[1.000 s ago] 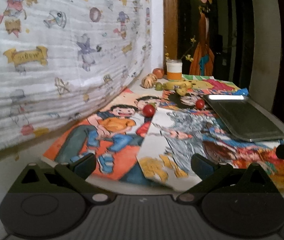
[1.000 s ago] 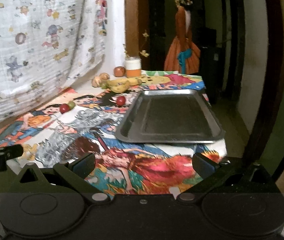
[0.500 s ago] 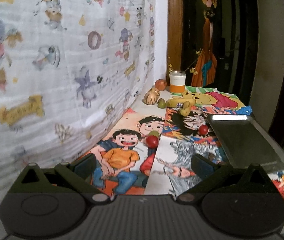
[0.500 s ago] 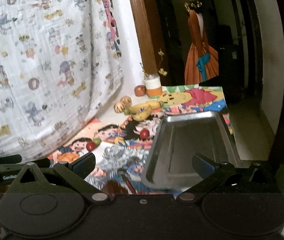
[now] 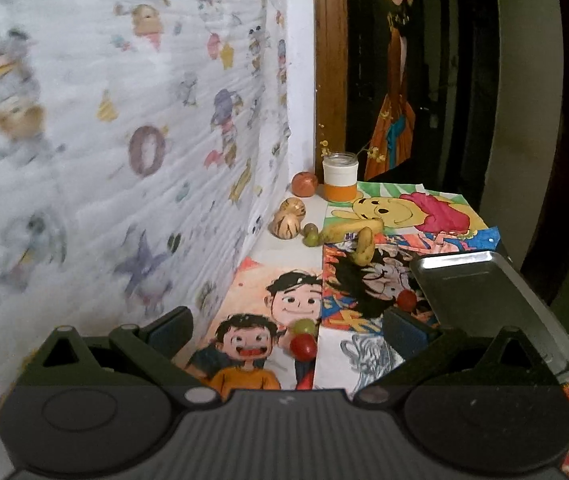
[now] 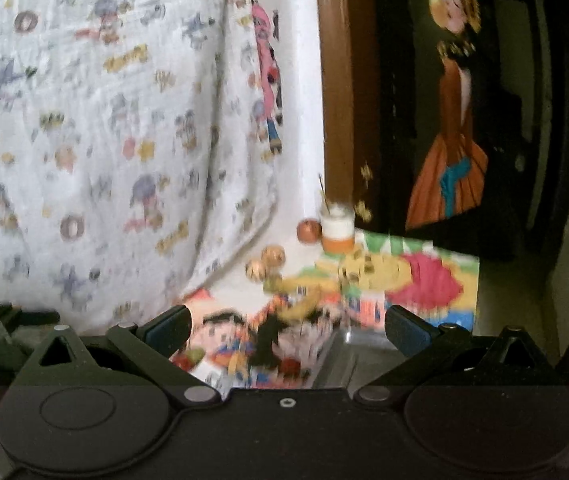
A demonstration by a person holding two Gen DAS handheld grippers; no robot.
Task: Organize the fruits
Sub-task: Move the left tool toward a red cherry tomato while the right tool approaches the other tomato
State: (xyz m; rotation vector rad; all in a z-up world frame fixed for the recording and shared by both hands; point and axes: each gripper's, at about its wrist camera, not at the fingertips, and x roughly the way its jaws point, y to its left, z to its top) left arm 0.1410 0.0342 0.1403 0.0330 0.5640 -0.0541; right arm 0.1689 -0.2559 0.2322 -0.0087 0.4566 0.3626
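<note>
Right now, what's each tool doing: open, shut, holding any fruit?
Left tool: open, holding nothing.
Right tool: open, holding nothing.

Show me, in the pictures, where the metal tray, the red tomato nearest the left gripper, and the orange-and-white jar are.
metal tray (image 5: 496, 300): left wrist view, on its bare inner floor.
red tomato (image 5: 303, 346): left wrist view, middle of its skin.
orange-and-white jar (image 5: 339, 178): left wrist view, on its white upper band.

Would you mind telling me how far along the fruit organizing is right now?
Nothing looks done: the tray holds no fruit. Nothing is in hand; the left hand-held gripper and the right hand-held gripper are both open. Left: the red tomato, green grape, bananas and apple.
</note>
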